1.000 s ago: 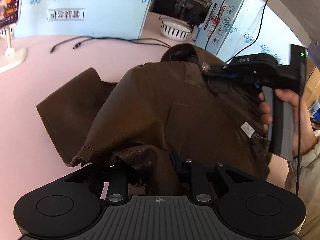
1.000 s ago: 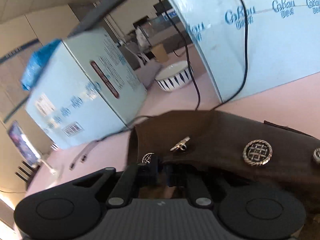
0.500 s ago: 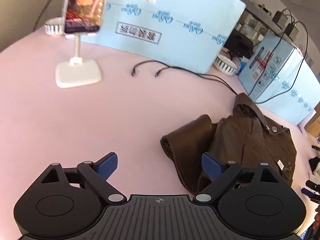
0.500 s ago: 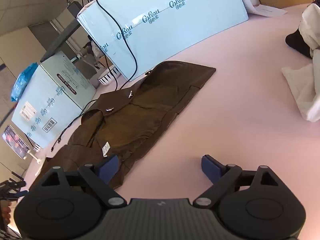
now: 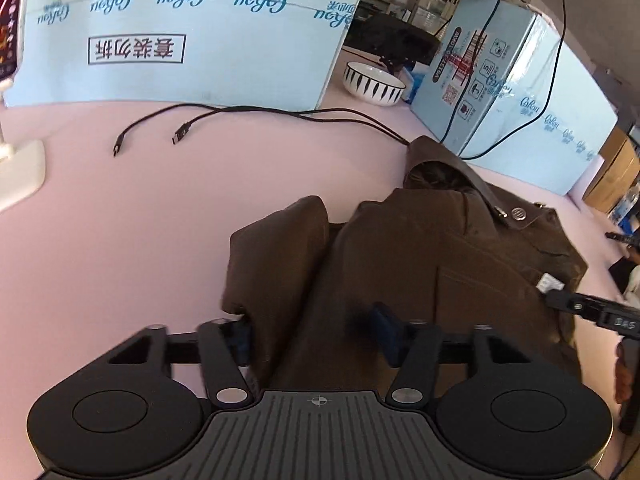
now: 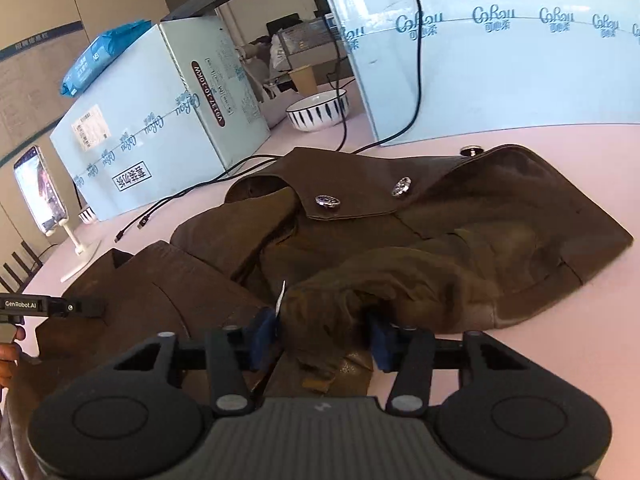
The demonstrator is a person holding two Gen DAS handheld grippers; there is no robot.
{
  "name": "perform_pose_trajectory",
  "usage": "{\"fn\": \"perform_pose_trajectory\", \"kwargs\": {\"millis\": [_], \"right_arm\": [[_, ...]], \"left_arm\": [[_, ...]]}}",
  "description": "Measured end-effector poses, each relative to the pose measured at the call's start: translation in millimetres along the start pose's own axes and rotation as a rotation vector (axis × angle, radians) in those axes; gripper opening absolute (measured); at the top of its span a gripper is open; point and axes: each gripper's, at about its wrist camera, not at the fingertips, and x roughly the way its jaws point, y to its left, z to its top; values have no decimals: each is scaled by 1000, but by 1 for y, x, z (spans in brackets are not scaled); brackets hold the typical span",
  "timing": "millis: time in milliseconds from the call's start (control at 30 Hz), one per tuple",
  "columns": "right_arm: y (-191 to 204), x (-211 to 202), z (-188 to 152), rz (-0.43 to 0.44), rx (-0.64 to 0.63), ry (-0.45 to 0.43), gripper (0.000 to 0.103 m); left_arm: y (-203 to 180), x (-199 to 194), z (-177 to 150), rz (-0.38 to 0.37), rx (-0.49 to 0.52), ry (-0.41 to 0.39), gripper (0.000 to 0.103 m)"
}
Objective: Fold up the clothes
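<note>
Table: the pink table (image 5: pixel 120 240) carried the whole job, with blue cartons and a striped bowl (image 5: pixel 374 82) at its back edge.
Jacket: the brown jacket (image 5: pixel 420 264) lay mid-table, partly folded; one sleeve sat doubled over at its left side, but the other side (image 6: pixel 540 216) sprawled open, so more folds were judged left.
Left gripper: the left gripper (image 5: pixel 312 332) had just been closing, its jaws narrowed around the near hem with cloth between the pads.
Right gripper: the right gripper (image 6: pixel 320 336) had likewise just been closing, pinching a bunched wad of lining.
Progress: roughly midway, a fresh grab taken.
</note>
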Motion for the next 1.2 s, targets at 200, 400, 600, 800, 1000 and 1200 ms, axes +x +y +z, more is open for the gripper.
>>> {"fn": "perform_pose_trajectory", "kwargs": {"millis": [200,400,600,800,1000,1200], "right_arm": [[15,18,30,-60,-95,-63,17],[44,65,58,-76,-187,-72,25],[28,36,56,1,-41,-110,83],[-27,-54,34,183,52,-38,91],[-25,-102,-27,284,46,51,92],[26,-65,-68,191,-79,68,72]], "left_arm": [[17,-48,-37,26,-63,-90,18],[-8,-88,-75,-111,-48,5,18],[-10,-117,-72,58,-17,-73,75],[41,-117,-57,86,-153,-90,81],[42,-74,-49,-28,-129,-7,84],[20,-36,-32,-202,-157,32,77]]}}
